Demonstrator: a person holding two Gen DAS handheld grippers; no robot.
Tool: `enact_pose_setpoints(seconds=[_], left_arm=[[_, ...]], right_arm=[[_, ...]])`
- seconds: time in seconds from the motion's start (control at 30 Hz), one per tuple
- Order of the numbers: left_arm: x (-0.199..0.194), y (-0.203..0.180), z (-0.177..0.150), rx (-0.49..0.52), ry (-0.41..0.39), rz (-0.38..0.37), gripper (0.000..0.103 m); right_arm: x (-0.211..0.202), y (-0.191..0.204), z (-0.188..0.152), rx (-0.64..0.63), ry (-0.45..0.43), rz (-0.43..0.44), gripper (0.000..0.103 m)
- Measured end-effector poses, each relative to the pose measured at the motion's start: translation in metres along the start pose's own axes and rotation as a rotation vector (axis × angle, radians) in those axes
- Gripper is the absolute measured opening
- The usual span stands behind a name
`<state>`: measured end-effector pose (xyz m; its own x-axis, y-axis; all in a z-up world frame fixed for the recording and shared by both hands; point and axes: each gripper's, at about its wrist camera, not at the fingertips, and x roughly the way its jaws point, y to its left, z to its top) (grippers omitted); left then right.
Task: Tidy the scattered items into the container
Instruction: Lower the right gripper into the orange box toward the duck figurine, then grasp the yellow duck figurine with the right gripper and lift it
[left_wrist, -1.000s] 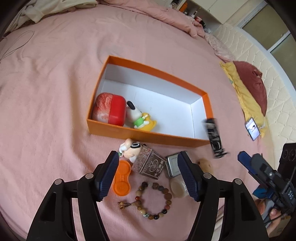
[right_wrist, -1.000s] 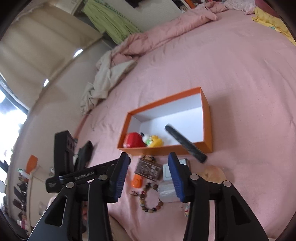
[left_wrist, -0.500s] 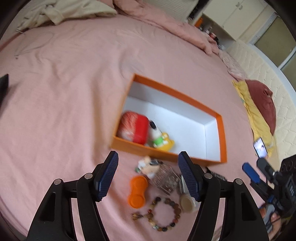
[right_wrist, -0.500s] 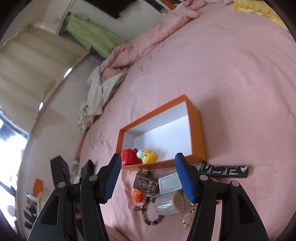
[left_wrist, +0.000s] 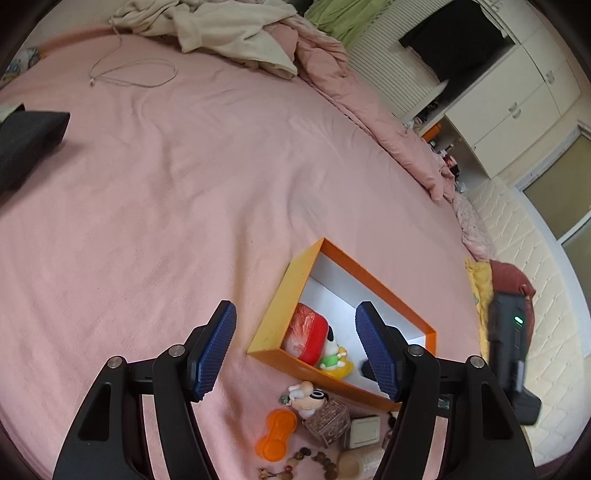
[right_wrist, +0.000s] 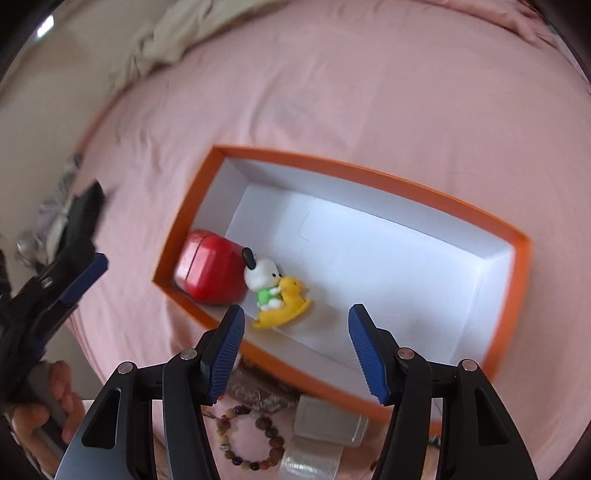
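An orange box (left_wrist: 376, 277) (right_wrist: 369, 173) with a white inside lies on the pink bed. It holds a red case (left_wrist: 308, 332) (right_wrist: 208, 271) and a white dog figure on a yellow duck (left_wrist: 332, 356) (right_wrist: 275, 293). In front of the box lie a small doll figure (left_wrist: 306, 395), an orange lens case (left_wrist: 277, 434), a patterned cube (left_wrist: 328, 421), a small white box (left_wrist: 364, 430) (right_wrist: 328, 419), a bead bracelet (left_wrist: 317, 461) (right_wrist: 251, 439) and a tape roll (right_wrist: 310, 461). My left gripper (left_wrist: 295, 350) is open and empty, above the box's near left corner. My right gripper (right_wrist: 295, 354) is open and empty, over the box's near wall.
A black device (left_wrist: 26, 136) lies at the left on the bed. A white cable (left_wrist: 133, 72) and crumpled bedding (left_wrist: 229, 33) lie at the far side. Pillows (left_wrist: 509, 280) sit at the right. The other hand-held gripper shows in the right wrist view (right_wrist: 55, 288).
Both views have swung. The left gripper has tilted up toward the far bed. The right gripper has moved in close over the box. The black remote beside the box is out of sight.
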<state>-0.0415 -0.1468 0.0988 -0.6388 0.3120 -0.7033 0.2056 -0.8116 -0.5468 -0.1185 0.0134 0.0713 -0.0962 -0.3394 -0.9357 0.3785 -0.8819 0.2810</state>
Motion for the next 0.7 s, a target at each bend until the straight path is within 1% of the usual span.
enact_pose_setpoints(seconds=[0.07, 0.13, 0.17, 0.2, 0.23, 0.27, 0.3, 0.37, 0.43, 0.47, 0.57, 0.63, 0.7], left_arm=[[0.004, 0.002, 0.001, -0.015, 0.015, -0.017, 0.068], [0.009, 0.0, 0.0, -0.01, 0.034, -0.027, 0.068], [0.012, -0.002, 0.0, -0.001, 0.041, -0.026, 0.068], [0.013, -0.004, 0.0, 0.01, 0.044, -0.022, 0.068], [0.015, -0.006, 0.001, 0.021, 0.047, -0.018, 0.068], [0.015, -0.007, 0.0, 0.029, 0.049, -0.015, 0.068], [0.015, -0.008, 0.0, 0.034, 0.049, -0.014, 0.068], [0.016, -0.013, -0.001, 0.058, 0.058, -0.005, 0.068], [0.022, -0.022, -0.006, 0.122, 0.087, 0.027, 0.068], [0.025, -0.028, -0.01, 0.16, 0.101, 0.044, 0.068], [0.036, -0.054, -0.024, 0.331, 0.134, 0.09, 0.068], [0.043, -0.072, -0.032, 0.43, 0.145, 0.091, 0.068], [0.052, -0.087, -0.036, 0.497, 0.16, 0.073, 0.068]], right_arm=[[0.016, 0.01, 0.012, -0.046, 0.053, -0.007, 0.059], [0.042, 0.016, 0.018, -0.087, 0.132, -0.075, 0.059], [0.055, 0.016, 0.018, -0.099, 0.17, -0.114, 0.057], [0.06, 0.014, 0.018, -0.098, 0.168, -0.133, 0.053], [0.058, 0.012, 0.017, -0.082, 0.151, -0.139, 0.049], [0.054, 0.008, 0.015, -0.07, 0.122, -0.143, 0.04], [0.05, 0.003, 0.012, -0.062, 0.086, -0.146, 0.04], [0.04, -0.018, 0.001, 0.003, 0.033, -0.146, 0.039], [0.029, -0.04, -0.011, 0.08, -0.019, -0.135, 0.039], [0.019, -0.052, -0.021, 0.125, -0.061, -0.102, 0.039], [-0.014, -0.079, -0.05, 0.25, -0.189, 0.011, 0.039], [-0.029, -0.091, -0.066, 0.302, -0.241, 0.053, 0.04], [-0.043, -0.102, -0.081, 0.35, -0.288, 0.089, 0.04]])
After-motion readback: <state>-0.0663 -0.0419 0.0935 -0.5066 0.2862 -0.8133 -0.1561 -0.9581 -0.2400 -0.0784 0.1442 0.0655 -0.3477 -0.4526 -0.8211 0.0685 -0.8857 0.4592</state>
